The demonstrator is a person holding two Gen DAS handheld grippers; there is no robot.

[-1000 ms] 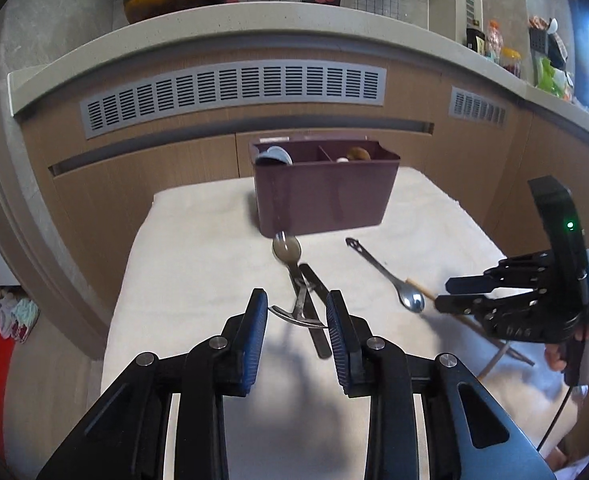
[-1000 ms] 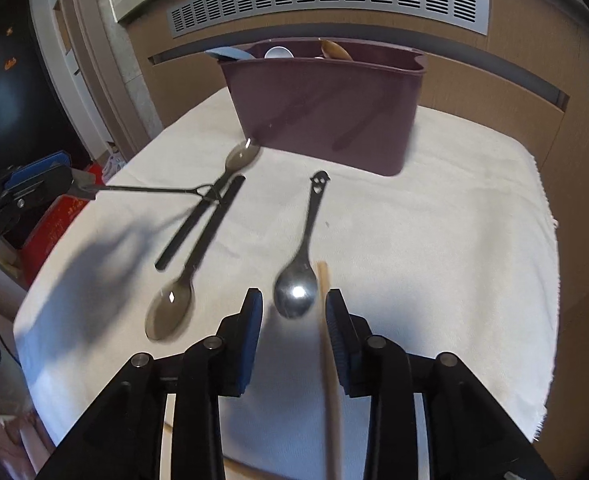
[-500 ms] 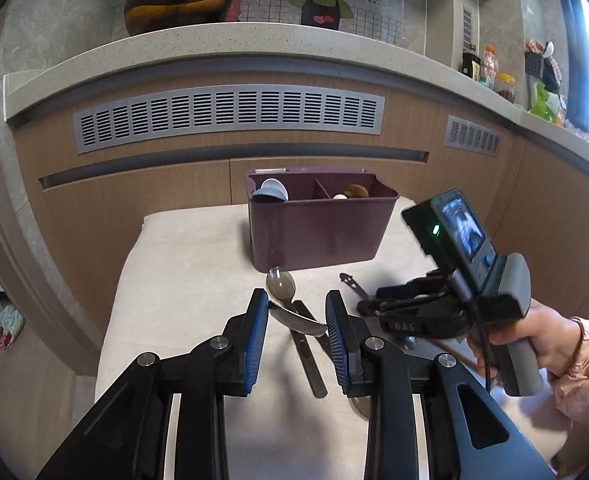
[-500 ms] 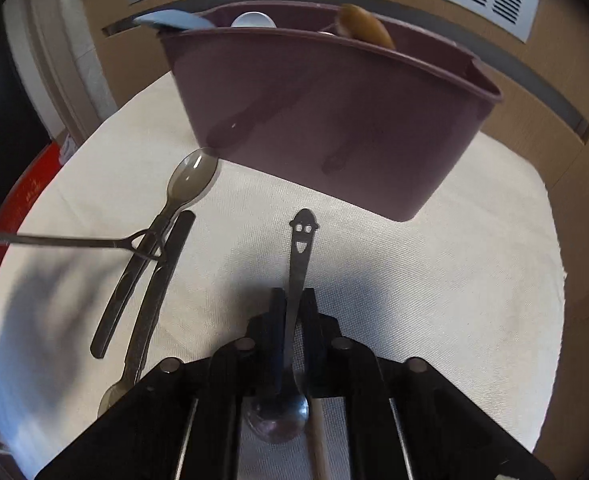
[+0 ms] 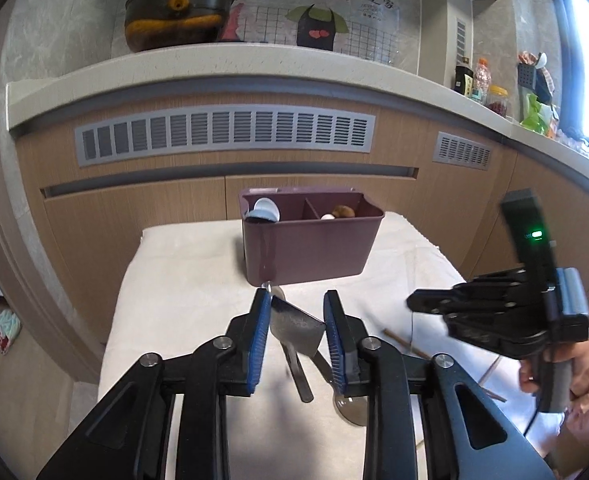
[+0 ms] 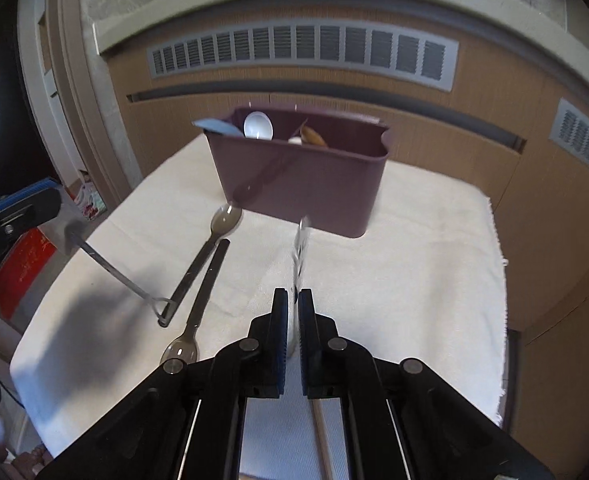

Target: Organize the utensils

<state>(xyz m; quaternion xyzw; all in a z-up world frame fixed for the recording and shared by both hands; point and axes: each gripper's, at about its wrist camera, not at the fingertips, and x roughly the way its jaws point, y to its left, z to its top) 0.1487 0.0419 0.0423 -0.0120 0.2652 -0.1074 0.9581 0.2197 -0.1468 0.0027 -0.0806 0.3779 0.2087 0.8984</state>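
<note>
On the white cloth (image 6: pixel 414 272) before the maroon caddy (image 6: pixel 306 184), two dark spoons (image 6: pixel 210 248) lie side by side. The left gripper (image 5: pixel 296 340), fingers set narrow, holds a metal spatula (image 5: pixel 294 330) by its blade. The right gripper (image 6: pixel 289 332) is clamped on a steel spoon (image 6: pixel 300 252), lifted toward the caddy.

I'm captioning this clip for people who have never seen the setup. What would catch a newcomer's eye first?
Probably the maroon utensil caddy standing at the far side of the white cloth, spoon bowls poking above its rim. Next, the right gripper shut on a shiny metal spoon lifted toward the caddy, and the left gripper holding a small metal spatula by its blade. Two grey spoons lie on the cloth.
</note>
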